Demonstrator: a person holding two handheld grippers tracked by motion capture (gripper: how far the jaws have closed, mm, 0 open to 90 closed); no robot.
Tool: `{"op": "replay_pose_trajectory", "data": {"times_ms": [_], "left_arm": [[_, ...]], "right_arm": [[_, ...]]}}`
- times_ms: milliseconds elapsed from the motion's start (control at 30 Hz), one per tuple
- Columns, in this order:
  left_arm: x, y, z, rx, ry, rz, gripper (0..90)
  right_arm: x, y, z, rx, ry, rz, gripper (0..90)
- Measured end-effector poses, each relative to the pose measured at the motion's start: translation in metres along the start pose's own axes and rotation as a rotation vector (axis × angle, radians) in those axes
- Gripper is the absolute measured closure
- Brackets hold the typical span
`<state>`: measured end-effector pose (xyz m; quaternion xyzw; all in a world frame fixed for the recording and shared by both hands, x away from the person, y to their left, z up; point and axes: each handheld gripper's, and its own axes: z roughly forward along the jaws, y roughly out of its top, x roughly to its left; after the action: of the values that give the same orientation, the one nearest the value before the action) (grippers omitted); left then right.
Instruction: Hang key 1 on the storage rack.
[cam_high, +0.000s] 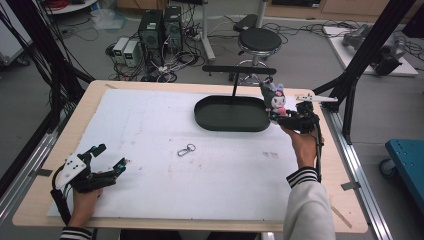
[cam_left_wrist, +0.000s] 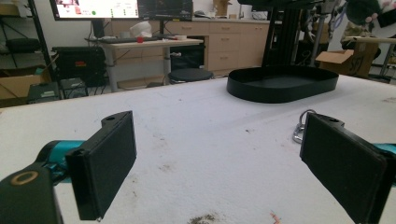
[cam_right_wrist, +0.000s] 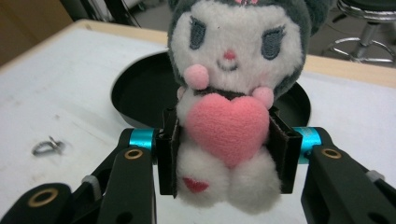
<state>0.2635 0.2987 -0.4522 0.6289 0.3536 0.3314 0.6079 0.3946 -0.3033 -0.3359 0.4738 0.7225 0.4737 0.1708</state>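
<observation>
White-covered tabletop (cam_high: 150, 150) in a cable-strewn lab. My right tool (cam_right_wrist: 229, 140) is clamped on the plush toy (cam_right_wrist: 233, 93), pads squeezing its body either side of the pink heart, held up just beside the black oval tray's (cam_high: 232, 114) right end. My left tool (cam_high: 102, 162) rests near the tabletop's left edge, jaws wide with nothing between them. A small metal clasp (cam_high: 186, 149) lies mid-table.

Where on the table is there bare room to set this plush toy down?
The black tray is bare inside, right beside the plush toy gripped by the right tool. The white mat lies bare left of the tray and below it toward the front edge. Crowded: around the metal clasp and the open left tool.
</observation>
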Motion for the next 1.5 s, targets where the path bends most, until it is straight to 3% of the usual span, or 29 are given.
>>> {"op": "replay_pose_trajectory", "data": {"times_ms": [400,700,733,1500], "left_arm": [[0.000,0.000,0.000,0.001,0.002,0.000,11.2],[0.001,0.000,0.000,-0.002,0.002,-0.008,11.2],[0.000,0.000,0.000,-0.003,0.002,-0.008,11.2],[0.001,0.000,0.001,0.006,0.001,-0.011,11.2]], "right_arm": [[0.005,0.015,-0.001,-0.039,0.022,-0.015,55.3],[0.005,0.029,-0.001,-0.047,0.009,-0.023,55.2],[0.003,0.033,-0.001,-0.050,0.012,-0.008,55.2],[-0.011,0.051,0.009,-0.036,-0.027,-0.005,55.0]]}}
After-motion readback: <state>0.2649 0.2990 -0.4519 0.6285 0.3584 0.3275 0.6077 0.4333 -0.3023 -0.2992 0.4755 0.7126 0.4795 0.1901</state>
